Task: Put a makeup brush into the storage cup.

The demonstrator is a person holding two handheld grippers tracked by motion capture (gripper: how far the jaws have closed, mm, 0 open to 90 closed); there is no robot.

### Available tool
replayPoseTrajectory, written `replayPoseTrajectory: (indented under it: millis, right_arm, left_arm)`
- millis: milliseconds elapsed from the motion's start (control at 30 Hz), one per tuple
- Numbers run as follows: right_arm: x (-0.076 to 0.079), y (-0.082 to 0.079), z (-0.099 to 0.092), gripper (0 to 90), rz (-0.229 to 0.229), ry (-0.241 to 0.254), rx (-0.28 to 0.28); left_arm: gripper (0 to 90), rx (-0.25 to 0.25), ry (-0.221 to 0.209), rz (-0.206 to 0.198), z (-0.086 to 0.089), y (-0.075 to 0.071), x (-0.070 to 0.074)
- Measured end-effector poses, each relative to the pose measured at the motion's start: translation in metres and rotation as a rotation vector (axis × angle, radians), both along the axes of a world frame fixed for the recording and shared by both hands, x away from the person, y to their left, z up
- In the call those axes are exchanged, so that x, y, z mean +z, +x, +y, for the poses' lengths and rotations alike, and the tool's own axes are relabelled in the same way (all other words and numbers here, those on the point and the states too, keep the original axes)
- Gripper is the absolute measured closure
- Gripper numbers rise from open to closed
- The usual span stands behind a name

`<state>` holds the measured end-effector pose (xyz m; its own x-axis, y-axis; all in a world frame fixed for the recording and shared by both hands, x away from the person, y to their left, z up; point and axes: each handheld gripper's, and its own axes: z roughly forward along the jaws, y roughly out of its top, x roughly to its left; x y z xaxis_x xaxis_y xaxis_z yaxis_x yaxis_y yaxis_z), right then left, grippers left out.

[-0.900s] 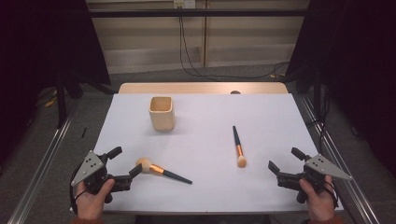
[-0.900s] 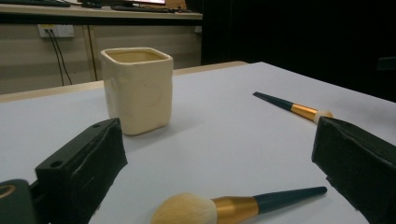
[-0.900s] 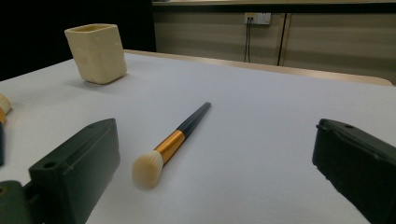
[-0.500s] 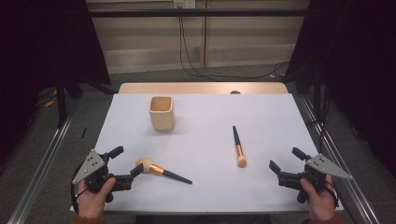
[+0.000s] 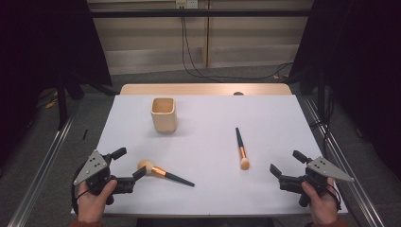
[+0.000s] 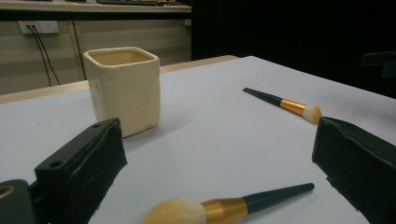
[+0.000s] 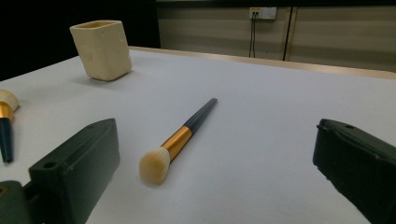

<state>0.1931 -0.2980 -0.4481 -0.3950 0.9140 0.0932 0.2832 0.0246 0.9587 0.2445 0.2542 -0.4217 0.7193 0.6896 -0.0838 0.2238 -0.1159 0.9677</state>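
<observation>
On the white worktop [image 5: 208, 142], a cream square ceramic cup [image 5: 164, 114] is seen at the far left. The left tool [image 5: 126, 163], jaws wide and empty, is placed just beside the fluffy head of a dark-handled, gold-banded makeup brush [image 5: 164, 173], whose handle is pointed away rightward. The right tool [image 5: 287, 163], also wide and empty, is aimed at a second, similar brush [image 5: 242, 149].

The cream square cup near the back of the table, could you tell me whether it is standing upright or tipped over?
Upright. The cream cup stands on its base on the white table, its open mouth facing up.
</observation>
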Motion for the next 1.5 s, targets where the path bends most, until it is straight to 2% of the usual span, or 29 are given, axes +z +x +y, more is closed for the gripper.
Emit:
replayPoseTrajectory:
  millis: [133,167,367,433,467,500,633,900,1167,1300,1400,1500]
  right_arm:
    - [-0.001,0.000,-0.001,0.2,-0.001,-0.005,0.000]
    - [-0.001,0.000,-0.001,0.2,-0.001,-0.005,0.000]
    - [-0.001,0.000,0.000,0.1,-0.001,-0.008,0.003]
    - [-0.001,0.001,0.001,0.2,0.009,-0.024,0.006]
    - [-0.001,0.001,0.001,0.2,0.009,-0.024,0.006]
    - [-0.002,0.002,0.002,0.2,0.014,-0.023,0.012]
    - [-0.002,0.003,0.002,0.1,0.011,-0.015,0.011]
    - [-0.002,0.005,0.004,0.1,0.013,-0.025,0.031]
    - [-0.002,0.004,0.003,0.0,0.015,-0.019,0.034]
    - [-0.002,0.004,0.003,0.0,0.016,-0.019,0.034]
    - [-0.002,0.004,0.004,0.0,0.017,-0.022,0.035]
    - [-0.002,0.004,0.003,0.0,0.016,-0.023,0.035]
  left_arm:
    - [2.4,-0.007,0.014,-0.003,-0.004,0.007,0.001]
    - [2.4,-0.007,0.028,-0.006,-0.005,0.008,0.001]
    - [2.4,-0.017,0.036,-0.025,-0.014,0.015,0.009]
    - [2.4,-0.045,0.046,-0.035,-0.018,0.018,0.011]
    - [2.4,-0.060,0.064,-0.047,-0.020,0.020,0.013]
    - [2.5,-0.060,0.053,-0.046,-0.023,0.023,0.016]
    - [2.5,-0.055,0.058,-0.054,-0.025,0.028,0.019]
    - [3.0,-0.078,0.059,-0.032,-0.043,0.047,0.020]
    - [2.7,-0.111,0.059,-0.026,-0.053,0.058,0.023]
    - [2.5,-0.137,0.072,-0.008,-0.058,0.065,0.026]
    - [1.9,-0.137,0.072,0.011,-0.061,0.069,0.028]
    - [1.9,-0.157,0.096,0.020,-0.063,0.072,0.029]
